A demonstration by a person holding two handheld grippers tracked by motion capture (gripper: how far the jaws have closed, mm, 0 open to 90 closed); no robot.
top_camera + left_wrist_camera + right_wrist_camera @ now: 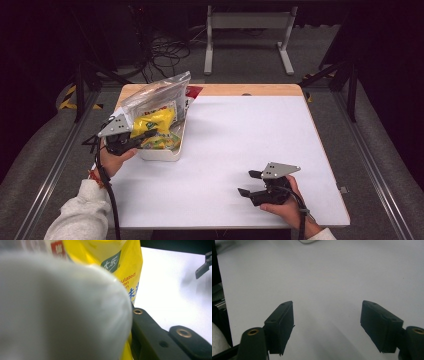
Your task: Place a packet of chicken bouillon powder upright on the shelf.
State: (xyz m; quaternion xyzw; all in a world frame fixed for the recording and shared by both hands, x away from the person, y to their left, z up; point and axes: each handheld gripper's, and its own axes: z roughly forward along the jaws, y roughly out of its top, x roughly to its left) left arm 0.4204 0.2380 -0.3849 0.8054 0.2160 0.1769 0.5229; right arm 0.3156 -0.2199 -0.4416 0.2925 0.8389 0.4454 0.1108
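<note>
Here my left claw [148,134] is clenched on the yellow seasoning packet [153,121] above the white tray [161,154], just ahead of a clear zip bag [156,93], so I'd lift it straight, while my right claw [250,182] rests released on the table [240,130].

My desk [235,150] has a white top with a strip of bare wood along its far edge. A white rectangular tray [162,152] stands directly on it near the left edge, about midway between the near and far edges. Just behind the tray, at the far-left corner, I see something red [194,90] lying flat. On the far wooden strip sits a small dark spot [246,94].
</note>
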